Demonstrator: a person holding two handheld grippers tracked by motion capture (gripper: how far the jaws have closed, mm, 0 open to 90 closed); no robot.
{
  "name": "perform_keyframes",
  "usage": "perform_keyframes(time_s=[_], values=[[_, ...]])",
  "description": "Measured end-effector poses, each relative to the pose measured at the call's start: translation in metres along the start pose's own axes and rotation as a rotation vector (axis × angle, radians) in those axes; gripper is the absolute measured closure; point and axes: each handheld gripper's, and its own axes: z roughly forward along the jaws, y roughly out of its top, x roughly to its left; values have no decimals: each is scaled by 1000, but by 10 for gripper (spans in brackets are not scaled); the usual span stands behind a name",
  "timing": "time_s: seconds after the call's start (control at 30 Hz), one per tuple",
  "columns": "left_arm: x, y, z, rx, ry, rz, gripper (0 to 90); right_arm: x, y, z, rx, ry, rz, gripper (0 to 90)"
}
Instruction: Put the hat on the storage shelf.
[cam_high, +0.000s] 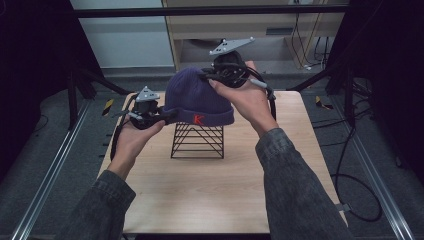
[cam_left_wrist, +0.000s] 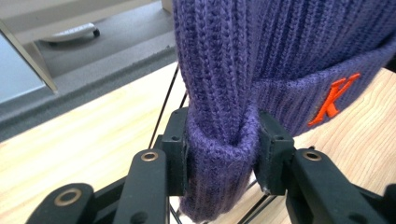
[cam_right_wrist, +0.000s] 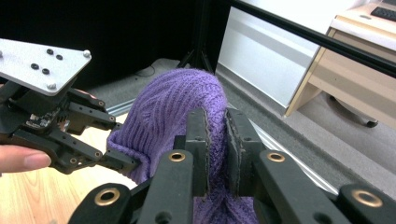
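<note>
purple ribbed beanie (cam_high: 197, 97), orange K (cam_high: 198, 119), black rack (cam_high: 197, 141)

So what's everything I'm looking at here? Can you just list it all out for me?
knitted hat: one, purple with an orange K on its folded cuff, draped over the wire stand and pinched at both ends.
wire stand: one, black, near the middle of the table, under the hat.
table: one, light wood, carrying the stand.
desk: one, pale wood, on the floor beyond the table.
left gripper: one, black, shut on the hat's cuff at its left edge.
right gripper: one, black, shut on a fold at the hat's crown.
hands: two, one around each gripper, left hand, right hand.
sleeves: two, dark grey, entering from the bottom of the high view.
</note>
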Motion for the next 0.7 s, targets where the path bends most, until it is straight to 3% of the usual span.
perform_keyframes(time_s=[0.7], values=[[2,-10,3,42,-4,12,641,0,-9,11,59,-1,24,798]])
